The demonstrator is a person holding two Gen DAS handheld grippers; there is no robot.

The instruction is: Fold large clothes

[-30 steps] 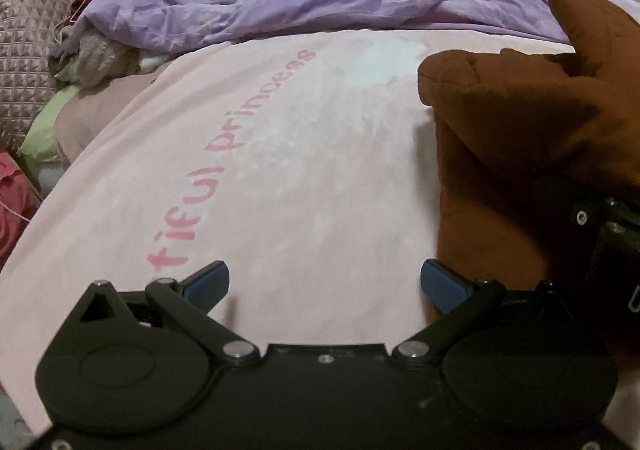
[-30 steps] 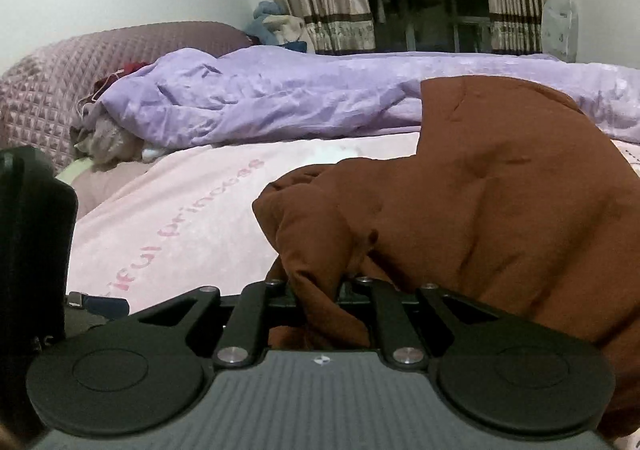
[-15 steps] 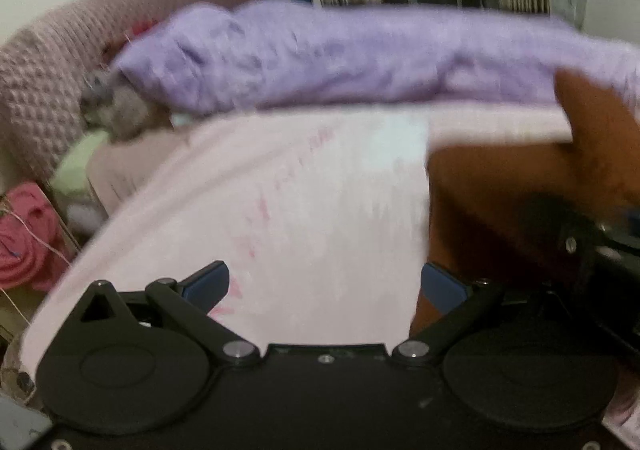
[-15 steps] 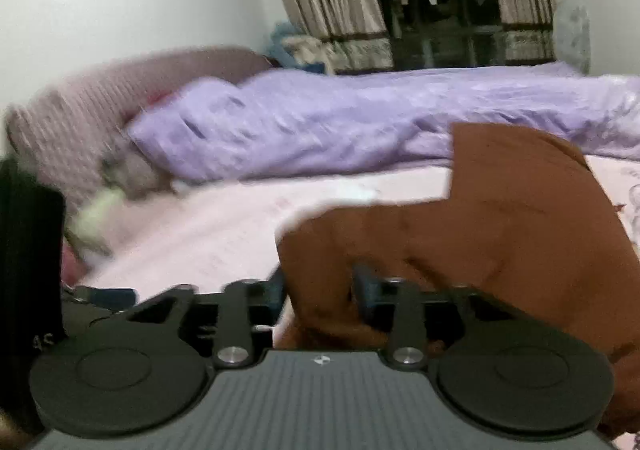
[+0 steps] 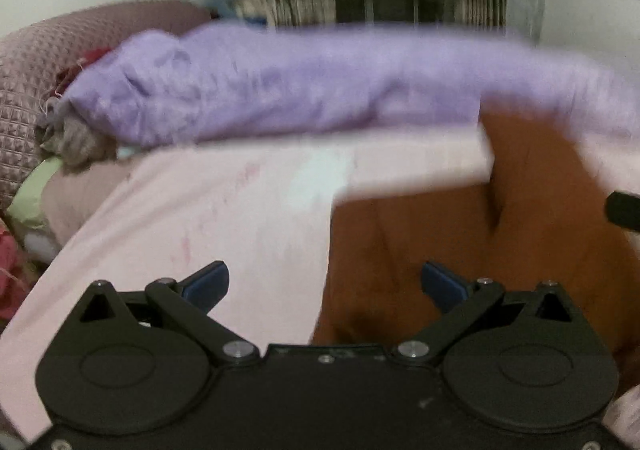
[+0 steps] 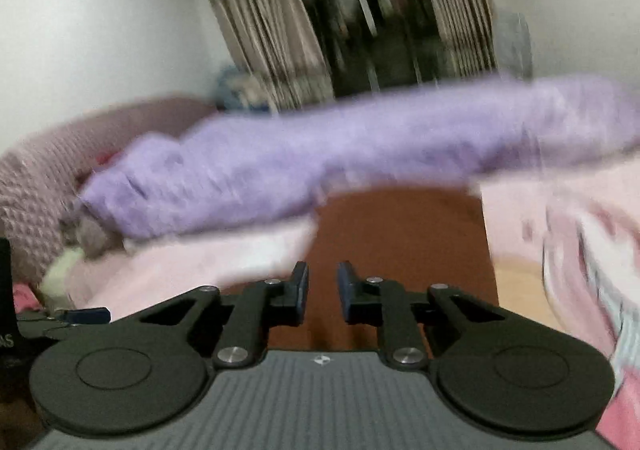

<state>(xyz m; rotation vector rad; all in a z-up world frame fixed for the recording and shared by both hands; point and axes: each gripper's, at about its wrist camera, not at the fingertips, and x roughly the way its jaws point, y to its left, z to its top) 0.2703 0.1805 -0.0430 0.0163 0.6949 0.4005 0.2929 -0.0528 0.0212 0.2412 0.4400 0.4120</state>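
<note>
A brown garment (image 5: 460,242) lies on the pink bed sheet (image 5: 224,209), to the right in the left wrist view. My left gripper (image 5: 326,282) is open and empty, its right finger over the garment's left edge. In the right wrist view the brown garment (image 6: 400,234) lies ahead of and under my right gripper (image 6: 322,286). Its jaws stand slightly apart with a narrow gap and nothing visible between them. Both views are motion-blurred.
A crumpled purple duvet (image 5: 320,89) lies across the far side of the bed. A quilted mauve headboard (image 5: 48,61) and a pile of clothes (image 5: 76,137) are at the left. Curtains (image 6: 264,29) and a wardrobe stand behind. Pink patterned fabric (image 6: 592,258) is at the right.
My right gripper was shut on the brown garment, then opened and let it go. The garment now lies flatter on the bed. Both grippers have tilted up and pulled back.
</note>
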